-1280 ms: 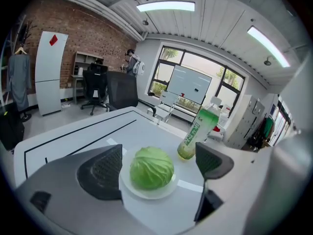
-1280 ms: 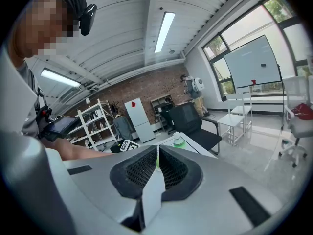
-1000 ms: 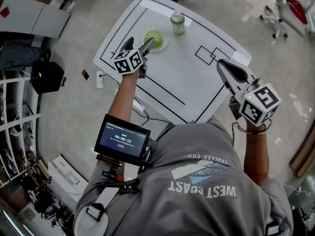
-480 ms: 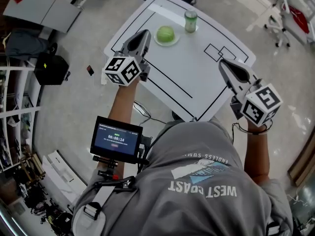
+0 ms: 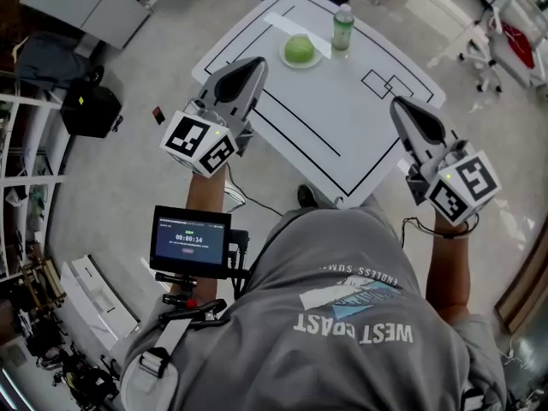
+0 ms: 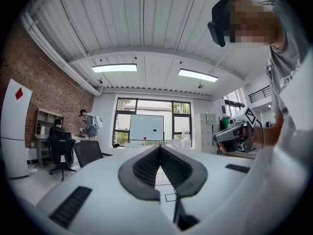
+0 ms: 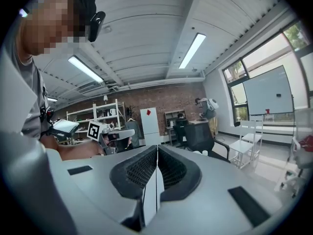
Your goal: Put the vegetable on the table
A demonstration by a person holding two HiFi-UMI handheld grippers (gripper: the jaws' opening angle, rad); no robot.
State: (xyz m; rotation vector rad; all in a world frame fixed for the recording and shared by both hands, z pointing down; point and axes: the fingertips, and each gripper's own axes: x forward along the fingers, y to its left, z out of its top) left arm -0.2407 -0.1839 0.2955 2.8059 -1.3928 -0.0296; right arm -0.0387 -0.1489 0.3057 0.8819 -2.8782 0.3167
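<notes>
A round green vegetable [image 5: 300, 49] sits on a small pale plate [image 5: 316, 60] at the far side of the white table [image 5: 342, 127]. My left gripper [image 5: 256, 63] is held up over the table's near-left edge, well short of the vegetable, and is shut with nothing in it. In the left gripper view its jaws [image 6: 160, 149] meet and point out over the room. My right gripper [image 5: 402, 106] hovers over the table's right corner, shut and empty; in its own view the jaws [image 7: 157, 149] are pressed together.
A clear bottle with a green label [image 5: 342, 26] stands just right of the plate. Black lines and small rectangles [image 5: 383, 85] mark the tabletop. A screen [image 5: 190, 240] hangs at my chest. A black case [image 5: 88, 108] lies on the floor to the left, and white chairs [image 5: 484, 24] stand at the right.
My left gripper was open beside the vegetable; it has drawn back toward me, lifted and shut empty. The vegetable stays on its plate. The right gripper has barely moved.
</notes>
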